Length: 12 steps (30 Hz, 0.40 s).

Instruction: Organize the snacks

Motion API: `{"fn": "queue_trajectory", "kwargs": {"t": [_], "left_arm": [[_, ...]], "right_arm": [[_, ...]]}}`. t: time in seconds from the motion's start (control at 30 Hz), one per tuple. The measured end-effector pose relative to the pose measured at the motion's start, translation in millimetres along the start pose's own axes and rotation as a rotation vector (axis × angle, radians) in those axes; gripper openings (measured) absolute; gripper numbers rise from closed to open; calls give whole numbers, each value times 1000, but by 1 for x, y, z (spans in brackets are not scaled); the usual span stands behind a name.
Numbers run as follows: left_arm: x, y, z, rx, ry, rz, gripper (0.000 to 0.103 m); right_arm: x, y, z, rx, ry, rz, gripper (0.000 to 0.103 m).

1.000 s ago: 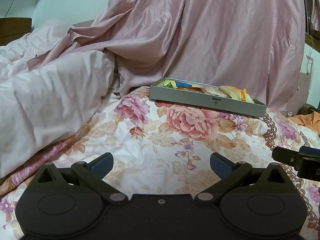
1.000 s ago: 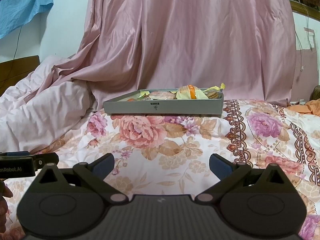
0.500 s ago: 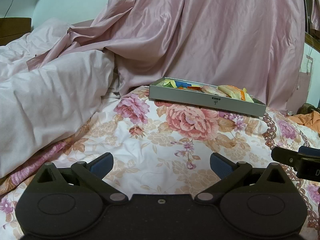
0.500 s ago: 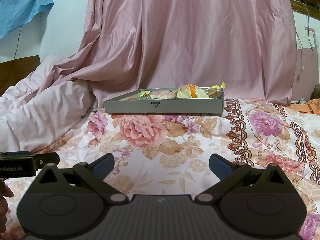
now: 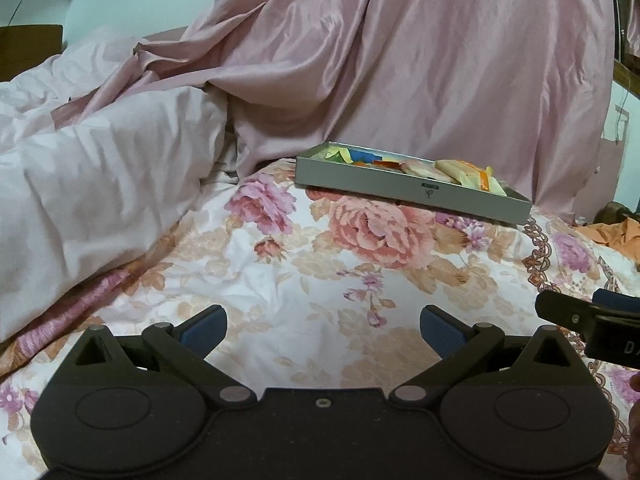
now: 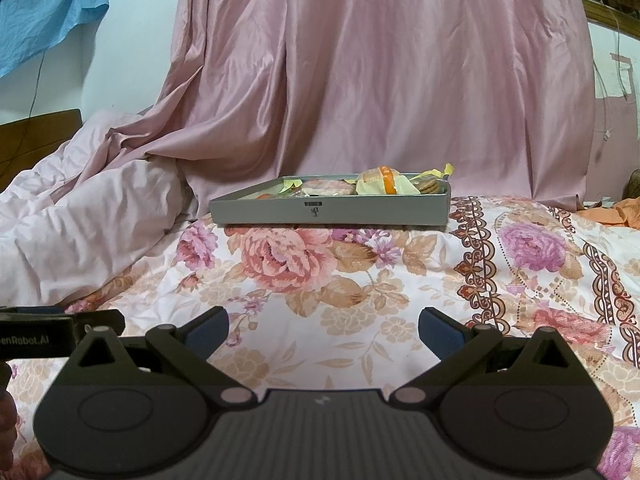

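Snacks (image 6: 376,186) half hidden behind tray wall (image 6: 328,212), wrappers too small to ID

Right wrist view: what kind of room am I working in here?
Most likely a bedroom: a floral bedspread under the grey snack tray, a rumpled pink duvet beside it, and a pink curtain behind.

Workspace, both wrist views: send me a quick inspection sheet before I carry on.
Surface: floral bedspread, soft and uneven.
Job's things: grey tray holding wrapped snacks, lying flat at the far side.
Clutter: pale quilt bunched at left; orange cloth at right.
Grippers: left gripper open, empty; right gripper open, empty; both short of the tray.
Cables: thin wire on the wall.
Surroundings: pink curtain behind the tray; blue cloth hanging upper left.
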<state>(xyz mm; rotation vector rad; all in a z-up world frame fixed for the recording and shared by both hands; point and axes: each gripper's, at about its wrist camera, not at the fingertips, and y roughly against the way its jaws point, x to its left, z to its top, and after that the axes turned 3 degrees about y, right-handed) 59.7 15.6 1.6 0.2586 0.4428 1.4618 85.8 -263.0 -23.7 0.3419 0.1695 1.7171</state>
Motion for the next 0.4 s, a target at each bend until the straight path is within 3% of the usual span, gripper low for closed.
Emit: {"fn": "queue_trajectory", "kwargs": {"t": [0.4], "left_arm": [[-2,0,1,-1,-11,13,102]], "right_arm": [[1,0,0,3,3,5,103]]}}
